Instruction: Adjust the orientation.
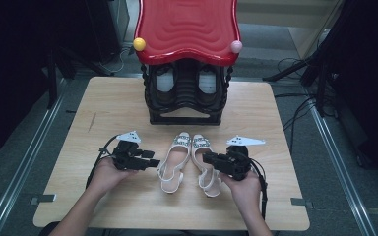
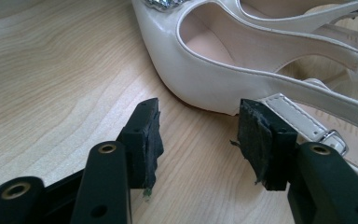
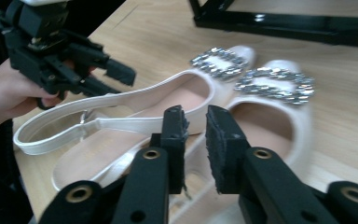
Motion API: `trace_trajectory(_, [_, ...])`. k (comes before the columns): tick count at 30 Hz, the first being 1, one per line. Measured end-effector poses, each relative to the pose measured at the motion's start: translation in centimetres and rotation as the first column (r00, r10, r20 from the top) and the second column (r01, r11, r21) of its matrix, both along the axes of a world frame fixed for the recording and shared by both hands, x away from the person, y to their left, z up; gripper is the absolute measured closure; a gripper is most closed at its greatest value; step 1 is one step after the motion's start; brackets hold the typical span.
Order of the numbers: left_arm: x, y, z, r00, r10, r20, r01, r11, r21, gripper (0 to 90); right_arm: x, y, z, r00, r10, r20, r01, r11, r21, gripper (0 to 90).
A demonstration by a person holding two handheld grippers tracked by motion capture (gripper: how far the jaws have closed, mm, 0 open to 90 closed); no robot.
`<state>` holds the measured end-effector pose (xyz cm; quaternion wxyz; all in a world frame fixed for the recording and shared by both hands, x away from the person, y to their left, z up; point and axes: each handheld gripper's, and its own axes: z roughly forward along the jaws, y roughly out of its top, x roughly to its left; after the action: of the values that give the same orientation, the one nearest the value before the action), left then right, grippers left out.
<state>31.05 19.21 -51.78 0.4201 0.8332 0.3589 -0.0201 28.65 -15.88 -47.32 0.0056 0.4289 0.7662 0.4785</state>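
**Both grippers close in on the white shoes**

Left gripper hovers wide open beside the left shoe, holding nothing. Right gripper sits over the right shoe, jaws narrowly apart, nothing visibly pinched. Next call: straddle a rim and squeeze. Glossy slingbacks with jewelled buckles, mid-table, near the rack.

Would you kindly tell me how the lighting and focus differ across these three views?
High view: dim, dark surroundings, the table evenly lit. Left gripper view: bright, with the white shoe fairly sharp. Right gripper view: its near fingers soft, glare on the black rack base.
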Motion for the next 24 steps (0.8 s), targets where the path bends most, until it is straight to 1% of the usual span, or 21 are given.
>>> trace_trajectory(1, [0.0, -0.1, 0.0, 1.0000, -0.001, -0.004, 0.001, 1.0000, 0.002, 50.2, 0.1, -0.4, 0.1, 1.0000, -0.006, 0.004, 0.006, 1.000, 0.000, 81.1])
trace_trajectory(3, [-0.1, -0.2, 0.0, 1.0000, -0.002, -0.006, 0.002, 1.0000, 0.008, 53.4, 0.3, -1.3, 0.1, 0.9997, -0.024, -0.001, 0.024, 1.000, -0.012, 86.6])
trace_trajectory(4, [-0.1, -0.3, 0.0, 1.0000, -0.001, -0.008, 0.001, 0.9998, 0.019, 55.2, 0.5, -1.8, -0.1, 0.9995, -0.032, -0.003, 0.032, 0.999, -0.018, 89.3])
trace_trajectory(5, [-0.1, -0.4, 0.0, 0.9998, -0.001, -0.018, 0.002, 0.9997, 0.024, 57.6, 0.6, -2.1, -0.2, 0.9992, -0.040, -0.011, 0.039, 0.999, -0.030, 90.0])
trace_trajectory(7, [-0.1, -0.7, -0.1, 0.9995, 0.003, -0.032, -0.002, 0.9992, 0.039, 64.0, 0.9, -2.7, -0.7, 0.9984, -0.048, -0.031, 0.046, 0.997, -0.070, 90.0])
trace_trajectory(9, [-0.1, -1.2, -0.4, 0.9992, -0.002, -0.039, 0.004, 0.9981, 0.061, 68.5, 1.1, -3.1, -1.4, 0.9979, -0.050, -0.040, 0.045, 0.991, -0.127, 90.0])
trace_trajectory(10, [-0.1, -1.5, -0.5, 0.9992, -0.008, -0.040, 0.010, 0.9975, 0.070, 69.9, 1.2, -3.2, -1.8, 0.9975, -0.050, -0.049, 0.043, 0.988, -0.146, 90.0])
trace_trajectory(11, [-0.1, -1.7, -0.6, 0.9989, -0.014, -0.046, 0.017, 0.9970, 0.075, 70.8, 1.3, -3.4, -2.3, 0.9963, -0.051, -0.069, 0.040, 0.987, -0.158, 90.0])
trace_trajectory(12, [-0.1, -2.0, -0.7, 0.9985, -0.020, -0.051, 0.024, 0.9965, 0.080, 71.1, 1.4, -3.5, -2.7, 0.9951, -0.053, -0.084, 0.037, 0.983, -0.182, 90.0])
trace_trajectory(13, [-0.1, -2.2, -0.8, 0.9985, -0.021, -0.050, 0.025, 0.9963, 0.083, 71.7, 1.6, -3.6, -3.1, 0.9933, -0.053, -0.102, 0.032, 0.980, -0.197, 90.0])
trace_trajectory(15, [-0.1, -2.2, -0.8, 0.9986, -0.022, -0.048, 0.026, 0.9960, 0.085, 71.9, 1.9, -3.6, -3.9, 0.9895, -0.050, -0.135, 0.022, 0.979, -0.203, 90.0])
trace_trajectory(16, [-0.1, -2.1, -0.8, 0.9985, -0.020, -0.050, 0.024, 0.9963, 0.082, 71.8, 2.0, -3.5, -4.2, 0.9881, -0.044, -0.147, 0.015, 0.980, -0.198, 90.0])
trace_trajectory(17, [-0.1, -2.1, -0.9, 0.9984, -0.019, -0.054, 0.023, 0.9968, 0.077, 71.7, 2.1, -3.4, -4.4, 0.9865, -0.038, -0.159, 0.008, 0.983, -0.182, 90.0])
trace_trajectory(18, [-0.1, -2.1, -0.9, 0.9983, -0.018, -0.055, 0.022, 0.9969, 0.075, 71.7, 2.2, -3.2, -4.5, 0.9858, -0.038, -0.163, 0.007, 0.983, -0.186, 90.0])
trace_trajectory(20, [-0.1, -2.1, -0.9, 0.9983, -0.018, -0.056, 0.022, 0.9971, 0.073, 71.8, 2.2, -3.1, -4.5, 0.9873, -0.036, -0.155, 0.005, 0.981, -0.196, 90.0])
trace_trajectory(24, [-0.1, -2.1, -0.9, 0.9979, -0.021, -0.062, 0.025, 0.9973, 0.069, 71.7, 2.1, -3.0, -4.4, 0.9866, -0.044, -0.157, 0.013, 0.981, -0.195, 90.0])
